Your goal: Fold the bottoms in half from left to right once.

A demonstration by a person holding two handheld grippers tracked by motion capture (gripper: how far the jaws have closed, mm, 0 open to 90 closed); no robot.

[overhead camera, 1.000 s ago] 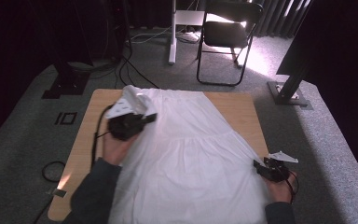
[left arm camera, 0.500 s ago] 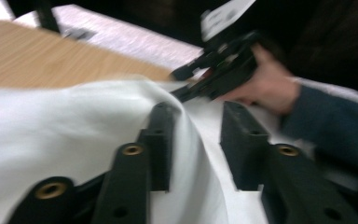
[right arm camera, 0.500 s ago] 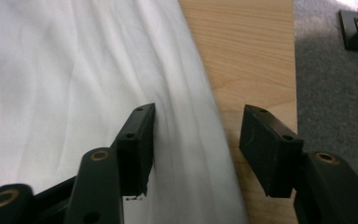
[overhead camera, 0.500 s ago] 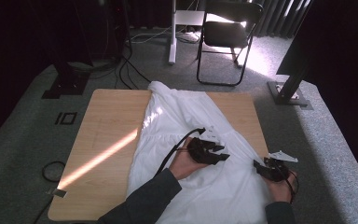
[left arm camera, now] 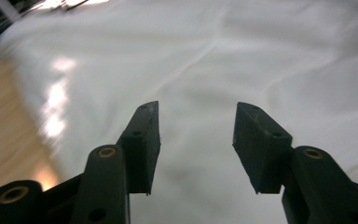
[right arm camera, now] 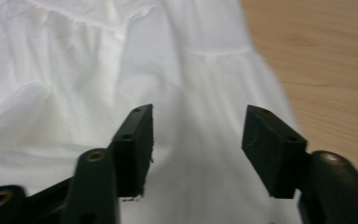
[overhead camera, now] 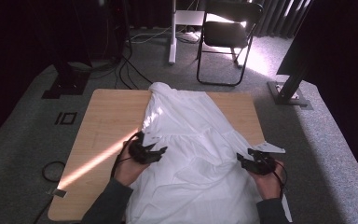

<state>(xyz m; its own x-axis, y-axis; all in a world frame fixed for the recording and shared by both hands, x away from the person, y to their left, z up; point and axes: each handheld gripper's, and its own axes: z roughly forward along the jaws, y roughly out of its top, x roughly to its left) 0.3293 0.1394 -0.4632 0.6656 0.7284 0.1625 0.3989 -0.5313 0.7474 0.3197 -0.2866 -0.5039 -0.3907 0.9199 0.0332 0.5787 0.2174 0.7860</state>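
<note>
We see the white garment [overhead camera: 191, 154] spread across the wooden table [overhead camera: 107, 121] at frame centre, bearing no legible writing. Our left gripper [overhead camera: 156, 151] has just been opening, jaws apart and empty, at the garment's left edge. Our right gripper [overhead camera: 244, 161], also just opening, stands empty at lower right.

Bare light wooden tabletop [overhead camera: 105, 135] lay open left of the crumpled white cloth garment [overhead camera: 191, 154], crossed only by a sunlit streak; a narrower bare strip showed at the far right corner. The garment covered the table's middle and near edge, folds raised at its far end. Beyond the table stood a black folding metal chair [overhead camera: 226, 35], a white post [overhead camera: 171, 30], and loose black floor cables [overhead camera: 135, 70], well apart.
</note>
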